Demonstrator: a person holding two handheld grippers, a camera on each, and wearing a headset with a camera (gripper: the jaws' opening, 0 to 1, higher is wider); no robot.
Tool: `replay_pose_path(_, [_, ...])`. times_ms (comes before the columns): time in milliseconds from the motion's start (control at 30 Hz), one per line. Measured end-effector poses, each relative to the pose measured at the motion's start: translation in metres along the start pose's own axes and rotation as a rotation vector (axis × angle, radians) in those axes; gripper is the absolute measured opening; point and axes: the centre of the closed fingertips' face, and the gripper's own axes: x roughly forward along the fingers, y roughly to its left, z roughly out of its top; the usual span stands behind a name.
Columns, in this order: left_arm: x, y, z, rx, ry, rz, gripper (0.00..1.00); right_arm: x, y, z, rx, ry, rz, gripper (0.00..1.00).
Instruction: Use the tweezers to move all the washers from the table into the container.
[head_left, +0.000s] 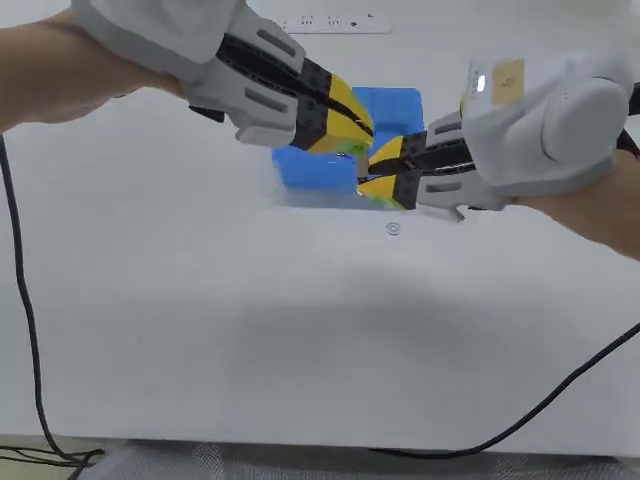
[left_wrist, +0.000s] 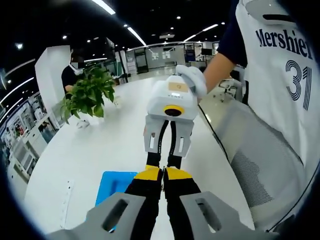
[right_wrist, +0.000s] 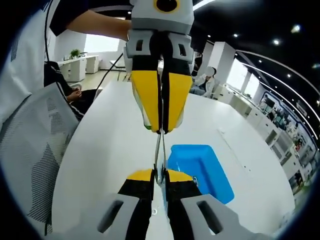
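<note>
The tweezers (right_wrist: 159, 150) hang just beside the blue container (right_wrist: 202, 170). The right gripper (right_wrist: 159, 177) clenches one end between its jaws and the left gripper (right_wrist: 160, 130) clenches the other. One washer (head_left: 393, 229) lies on the white table (head_left: 250, 330) near the container, on the person's side of it, apart from both grippers.

An open-plan office, large and bright. Long white tables (left_wrist: 100, 150) run through the hall under a dark ceiling with strip lights (left_wrist: 105, 6) and small downlights. A potted plant (left_wrist: 89, 94) stands on one table and a power strip (head_left: 330, 22) lies on the near one. A grey mesh chair (right_wrist: 35, 165) stands beside it, and a person (right_wrist: 202, 80) sits among desks (right_wrist: 75, 67) farther off
</note>
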Motion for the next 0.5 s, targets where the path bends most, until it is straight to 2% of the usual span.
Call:
replay_pose_path(233, [-0.008, 0.021, 0.006, 0.025, -0.004, 0.019, 0.06, 0.001, -0.026, 0.009, -0.037, -0.002, -0.029, 0.09])
replay_pose_path(333, [-0.009, 0.029, 0.004, 0.031, -0.004, 0.023, 0.06, 0.005, -0.035, 0.009, -0.047, 0.001, -0.031, 0.09])
replay_pose_path(500, [-0.009, 0.046, -0.006, 0.021, -0.005, 0.034, 0.06, 0.015, -0.052, 0.003, -0.059, 0.011, -0.028, 0.09])
